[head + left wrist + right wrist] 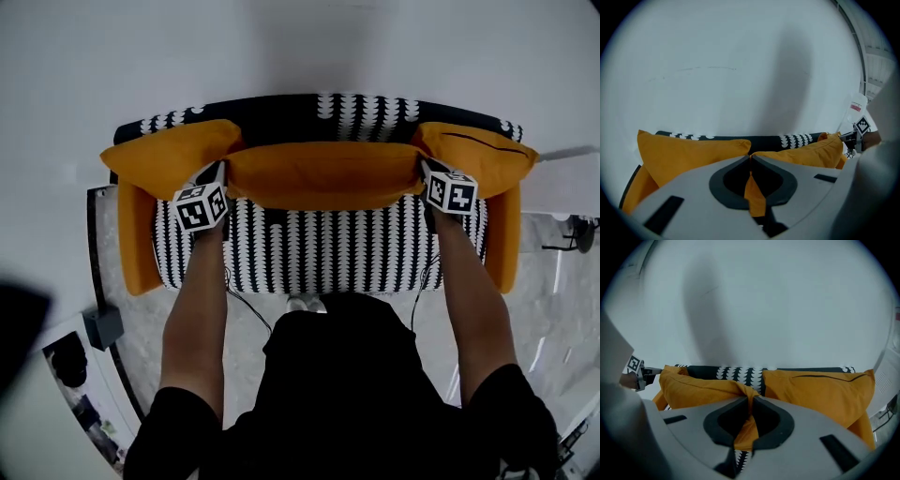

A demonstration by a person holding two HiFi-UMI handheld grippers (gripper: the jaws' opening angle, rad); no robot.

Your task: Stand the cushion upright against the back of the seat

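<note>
The orange cushion (323, 173) hangs crosswise over the rear of the patterned seat (319, 253), its long upper edge running along the foot of the dark back (281, 114); whether it touches the back cannot be told. The left gripper (225, 173) has its jaws closed on the cushion's left corner, with a pinch of orange fabric showing between them in the left gripper view. The right gripper (422, 172) has its jaws likewise clamped on the right corner, where the cloth bunches into a fold at the tips. On either side the room is tight: the left end cushion (169, 155) and the right end cushion (478, 155) lie at the two ends of the back, their inner corners just beside the gripped corners, touching or nearly so. Below them the orange armrests (139, 239) close the seat's two ends. The front strip of the seat, from the cushion's lower edge to the seat's front edge, is uncovered. Behind the back rises a pale wall (300, 47), close to the sofa's rear edge. Grey floor (553, 309) shows to the right.
</note>
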